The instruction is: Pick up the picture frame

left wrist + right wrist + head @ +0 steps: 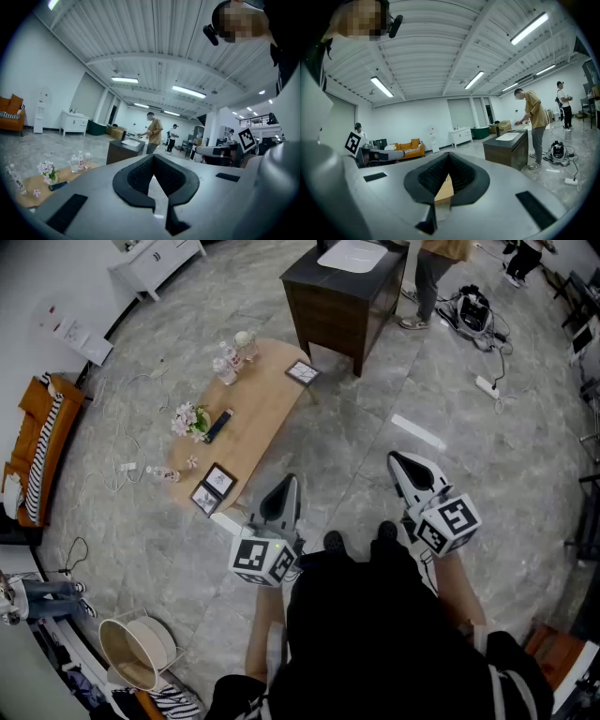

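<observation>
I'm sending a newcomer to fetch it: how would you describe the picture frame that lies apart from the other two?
Find the long wooden table. At its far end, nearest the dark cabinet, a dark-rimmed picture frame lies alone at the corner; the other two frames sit together at the near end.

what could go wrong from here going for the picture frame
The table holds three frames: two near frames and a far frame, so the wrong one may get picked. The near frames sit by the table's edge; a nudge might push one off. The left gripper and right gripper are both shut and must open first.
</observation>
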`<state>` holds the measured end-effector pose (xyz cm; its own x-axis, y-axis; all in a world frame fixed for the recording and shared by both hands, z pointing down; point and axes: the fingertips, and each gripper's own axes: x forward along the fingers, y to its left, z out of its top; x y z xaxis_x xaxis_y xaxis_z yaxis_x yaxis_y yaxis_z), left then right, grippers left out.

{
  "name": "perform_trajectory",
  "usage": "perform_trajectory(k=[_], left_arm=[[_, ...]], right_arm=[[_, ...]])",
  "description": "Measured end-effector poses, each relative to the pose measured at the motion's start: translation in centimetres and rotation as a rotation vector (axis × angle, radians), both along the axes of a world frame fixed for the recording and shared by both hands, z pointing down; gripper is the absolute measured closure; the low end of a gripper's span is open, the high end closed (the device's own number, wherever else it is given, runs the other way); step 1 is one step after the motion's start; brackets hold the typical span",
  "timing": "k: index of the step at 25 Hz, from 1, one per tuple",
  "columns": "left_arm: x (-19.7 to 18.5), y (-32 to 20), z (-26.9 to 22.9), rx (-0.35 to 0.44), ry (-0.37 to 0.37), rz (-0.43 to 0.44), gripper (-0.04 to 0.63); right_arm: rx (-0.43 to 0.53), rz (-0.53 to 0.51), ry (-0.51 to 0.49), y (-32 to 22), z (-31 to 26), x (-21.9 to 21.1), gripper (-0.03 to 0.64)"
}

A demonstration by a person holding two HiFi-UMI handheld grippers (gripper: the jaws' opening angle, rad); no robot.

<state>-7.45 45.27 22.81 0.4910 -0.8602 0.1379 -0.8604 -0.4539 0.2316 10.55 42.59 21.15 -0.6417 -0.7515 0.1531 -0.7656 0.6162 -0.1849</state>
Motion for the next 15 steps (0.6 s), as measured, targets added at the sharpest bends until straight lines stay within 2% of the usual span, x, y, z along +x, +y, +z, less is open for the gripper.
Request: perform_trajectory(k=[6,15], left_arm=[[-2.0,-0.8,-0.7,0.038,0.010,-0.001,0.581],[-1.8,-1.1,-0.2,0.029,0.024,0.055,0.583]], right_arm=[[0.041,-0.002,0.011,-0.1,-0.8,-2.2,0.604],[0.044,0.043,-0.003,0.7,-0.8,-2.3,0.604]])
